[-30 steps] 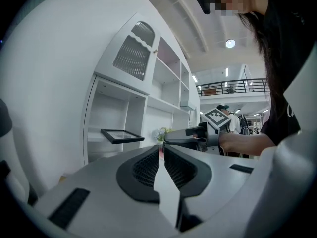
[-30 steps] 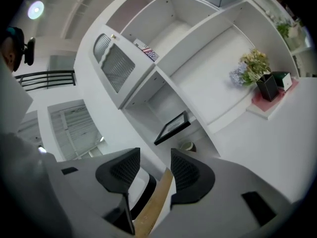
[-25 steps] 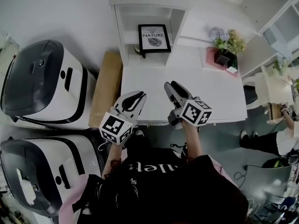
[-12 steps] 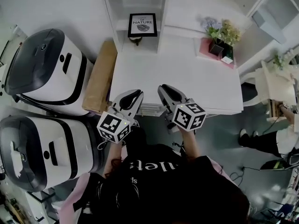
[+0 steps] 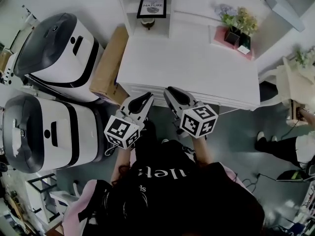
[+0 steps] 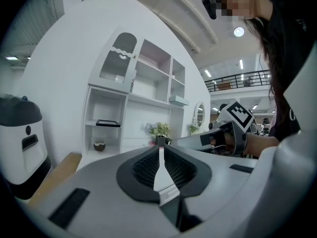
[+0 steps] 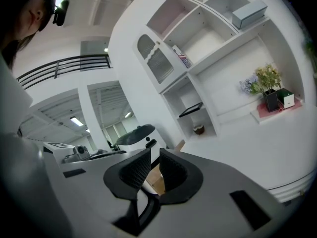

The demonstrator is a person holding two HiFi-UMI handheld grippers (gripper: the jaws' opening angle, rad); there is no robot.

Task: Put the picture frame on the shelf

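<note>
Bench: white bench [image 5: 197,68] fills the middle of the head view. The shelf [image 6: 88,123] stands at its far left corner, with a potted plant [image 5: 237,23] further right.
Left of bench: a cardboard box [image 5: 109,65] lies against the bench's left end. Two white machines with dark lids [image 5: 59,53] stand beyond it.
Picture frame: the picture frame [image 5: 151,7] lies face up on the middle board of the shelf's open compartment, its print reading NATURE. A small round brown thing [image 5: 147,23] sits on the level below it.
Left tongs: your left tongs [image 6: 159,148] are closed, pads meeting in one thin line, nothing held.
Right tongs: your right tongs [image 7: 154,151] have just been closing. Only a narrow slit is left between the jaws, with nothing in it; the box shows through the gap.
Position: both tongs sit side by side in front of the bench's near edge, well apart from the frame.
Change from a second ago: your tongs then hung over the bench's near edge, the right jaws wide. Now you stand further back, with the tongs off the bench and over the floor [image 5: 231,132]. The frame looks smaller at the top of the view and is unmoved on its board.
</note>
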